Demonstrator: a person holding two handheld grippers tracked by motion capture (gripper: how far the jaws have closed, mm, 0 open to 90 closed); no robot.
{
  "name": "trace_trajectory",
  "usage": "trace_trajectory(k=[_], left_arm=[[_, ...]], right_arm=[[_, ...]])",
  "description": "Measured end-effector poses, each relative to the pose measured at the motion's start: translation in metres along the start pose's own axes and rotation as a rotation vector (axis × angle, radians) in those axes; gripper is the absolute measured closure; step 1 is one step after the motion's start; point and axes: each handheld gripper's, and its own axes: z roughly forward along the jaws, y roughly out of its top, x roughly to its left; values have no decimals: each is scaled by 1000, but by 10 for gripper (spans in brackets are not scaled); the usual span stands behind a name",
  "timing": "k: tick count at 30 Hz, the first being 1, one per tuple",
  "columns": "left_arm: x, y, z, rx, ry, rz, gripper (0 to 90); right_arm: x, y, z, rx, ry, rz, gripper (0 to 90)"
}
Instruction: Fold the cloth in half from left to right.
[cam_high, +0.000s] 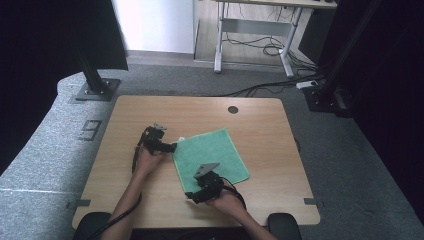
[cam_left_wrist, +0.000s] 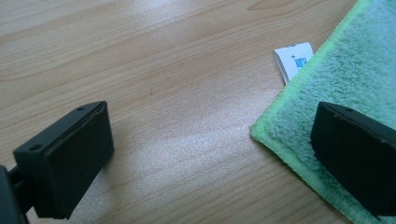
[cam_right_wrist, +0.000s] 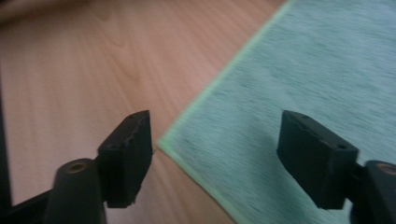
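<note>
A green cloth (cam_high: 212, 152) lies flat on the wooden table (cam_high: 260, 125). My left gripper (cam_high: 175, 146) is at the cloth's far left corner, open. In the left gripper view the left gripper (cam_left_wrist: 210, 116) straddles that corner of the cloth (cam_left_wrist: 355, 70), one jaw over bare wood, the other over the fabric. A white label (cam_left_wrist: 294, 60) sticks out from the hem. My right gripper (cam_high: 192, 196) is at the near left corner, open. In the right gripper view the right gripper (cam_right_wrist: 215, 126) spans that corner of the cloth (cam_right_wrist: 303, 79), and the picture is blurred.
A round cable hole (cam_high: 233, 109) sits near the table's far edge. Black frame posts (cam_high: 92, 75) stand on the carpet at both far sides. A desk (cam_high: 260, 30) with loose cables under it stands behind. Bare wood lies right of the cloth.
</note>
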Motion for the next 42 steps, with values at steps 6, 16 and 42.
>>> trace_trajectory(k=[6, 16, 42], left_arm=[[0, 0, 0, 0, 0, 0, 0], [0, 0, 0, 1, 4, -5, 0], [-8, -8, -15, -52, -130, -10, 872]], right_arm=[[12, 4, 7, 18, 34, -32, 439], [18, -1, 14, 46, -27, -89, 573], [13, 3, 16, 43, -30, -51, 832]])
